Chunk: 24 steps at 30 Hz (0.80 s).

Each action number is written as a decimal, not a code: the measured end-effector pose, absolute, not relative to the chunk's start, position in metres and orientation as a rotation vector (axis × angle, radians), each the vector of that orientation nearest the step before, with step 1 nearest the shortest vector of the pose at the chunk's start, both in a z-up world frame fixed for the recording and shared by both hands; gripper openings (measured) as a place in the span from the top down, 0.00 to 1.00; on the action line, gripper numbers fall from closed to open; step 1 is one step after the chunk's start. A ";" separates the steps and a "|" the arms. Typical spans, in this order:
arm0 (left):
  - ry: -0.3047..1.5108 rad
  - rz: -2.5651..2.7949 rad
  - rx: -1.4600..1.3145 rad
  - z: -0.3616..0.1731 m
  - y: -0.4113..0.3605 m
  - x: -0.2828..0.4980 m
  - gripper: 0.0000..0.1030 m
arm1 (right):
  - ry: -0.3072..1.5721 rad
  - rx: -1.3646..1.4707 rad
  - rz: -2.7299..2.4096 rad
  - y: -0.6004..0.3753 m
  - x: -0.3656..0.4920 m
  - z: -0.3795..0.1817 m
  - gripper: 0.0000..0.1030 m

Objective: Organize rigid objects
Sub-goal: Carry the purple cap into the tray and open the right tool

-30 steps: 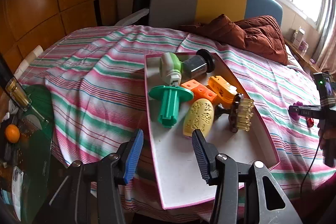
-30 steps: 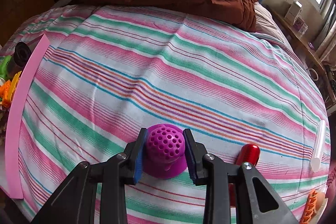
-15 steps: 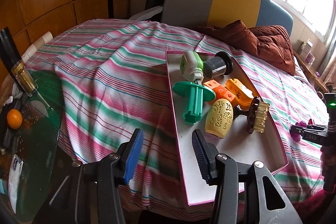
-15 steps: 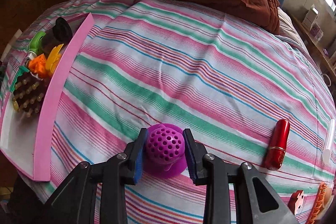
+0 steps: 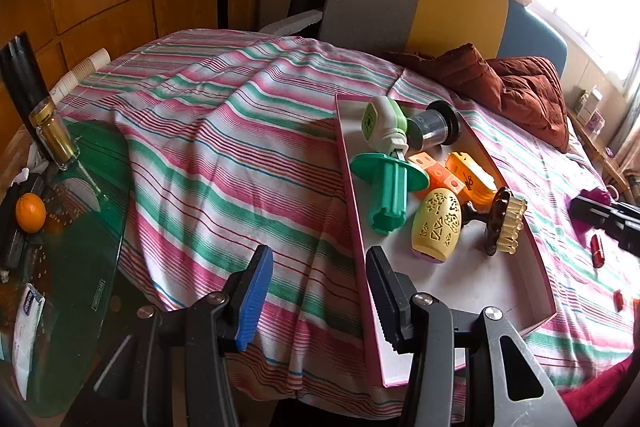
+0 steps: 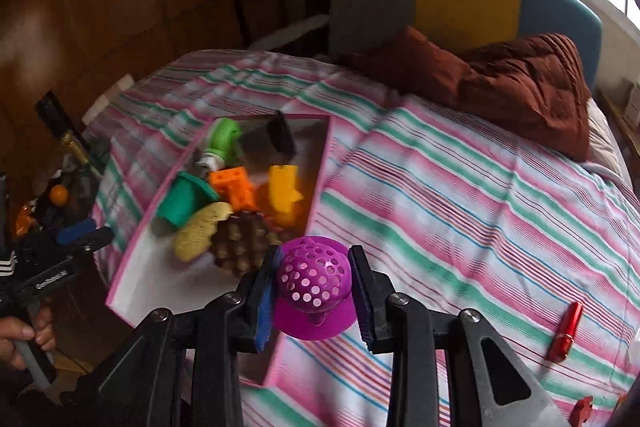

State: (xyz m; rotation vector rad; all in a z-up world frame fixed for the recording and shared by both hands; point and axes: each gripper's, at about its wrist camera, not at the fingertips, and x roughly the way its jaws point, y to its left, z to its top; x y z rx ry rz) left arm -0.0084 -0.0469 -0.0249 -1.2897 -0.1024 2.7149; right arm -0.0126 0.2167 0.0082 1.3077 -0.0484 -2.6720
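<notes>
My right gripper is shut on a purple perforated strainer and holds it in the air over the near right corner of the pink box. The box holds a green plunger-shaped piece, a yellow egg-shaped shell, a brown brush, orange blocks and a dark jar. My left gripper stands open at the box's near left rim with nothing between its fingers. A red lipstick lies on the striped bedspread to the right.
A brown quilt is heaped at the bed's head. Left of the bed a green glass table carries an orange and a gold-capped bottle. Small red pieces lie near the bed's right edge.
My right gripper has lifted the purple strainer off the bedspread and carried it left to the box, leaving the lipstick behind. The left gripper has drifted a little leftward; the box sits further right in its view.
</notes>
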 end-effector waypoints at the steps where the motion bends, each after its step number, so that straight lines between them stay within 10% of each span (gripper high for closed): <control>1: -0.107 2.717 -1.292 -0.025 -0.048 -0.009 0.52 | -0.029 1.291 -2.637 0.201 -0.014 0.008 0.68; 24: -0.171 2.731 -1.354 -0.039 -0.073 -0.014 0.52 | 0.311 1.289 -2.300 0.062 -0.064 -0.051 0.68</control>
